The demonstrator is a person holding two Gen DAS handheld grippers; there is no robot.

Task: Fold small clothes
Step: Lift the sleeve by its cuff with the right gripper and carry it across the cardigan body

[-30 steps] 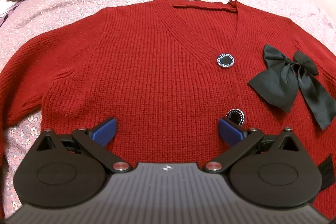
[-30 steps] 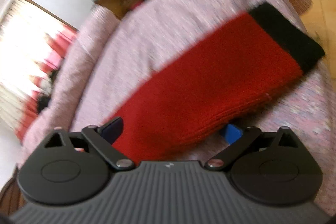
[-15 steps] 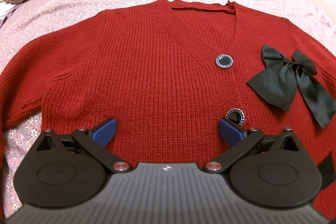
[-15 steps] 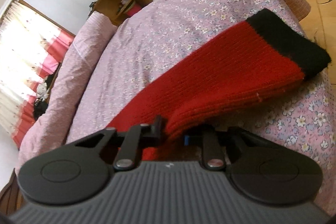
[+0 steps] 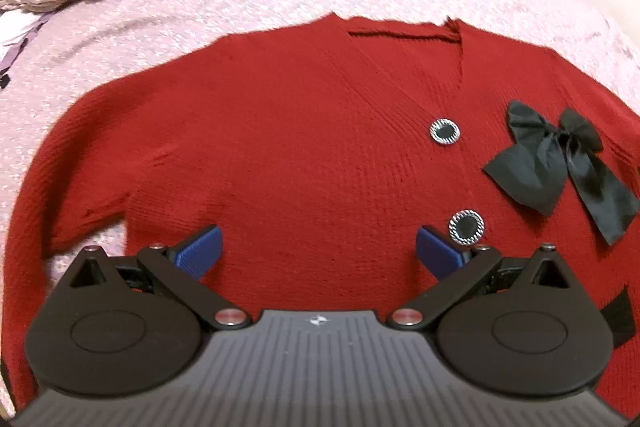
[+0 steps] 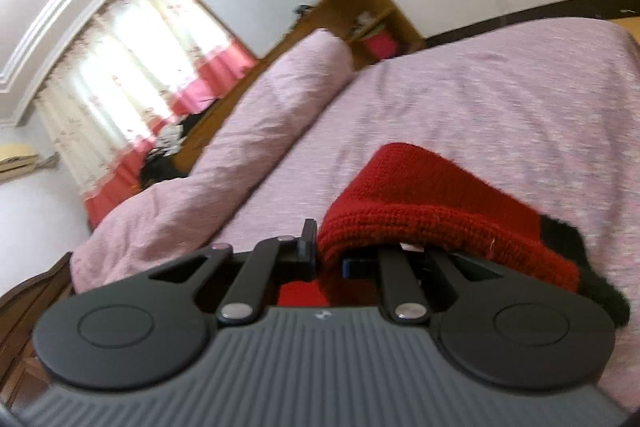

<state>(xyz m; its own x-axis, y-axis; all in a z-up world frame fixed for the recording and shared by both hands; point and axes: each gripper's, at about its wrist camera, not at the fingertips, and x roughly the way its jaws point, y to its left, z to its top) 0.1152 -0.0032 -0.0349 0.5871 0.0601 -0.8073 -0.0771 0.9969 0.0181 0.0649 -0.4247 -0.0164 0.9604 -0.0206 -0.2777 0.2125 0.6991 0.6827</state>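
My right gripper (image 6: 326, 259), jaws now clamped on the red sleeve (image 6: 432, 203), lifts it off the bed (image 6: 500, 87), folding it over.

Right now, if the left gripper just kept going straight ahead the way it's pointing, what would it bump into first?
Most likely the red cardigan spread on the bed. The left gripper has its jaws open above the knit, nothing between them. Depth is hard to judge through the fisheye.

Each gripper (image 5: 318, 253) (image 6: 326, 259) is built of black linkages, silver pivot screws, blue ribbed pads (image 5: 198, 253) and a ridged grey housing.
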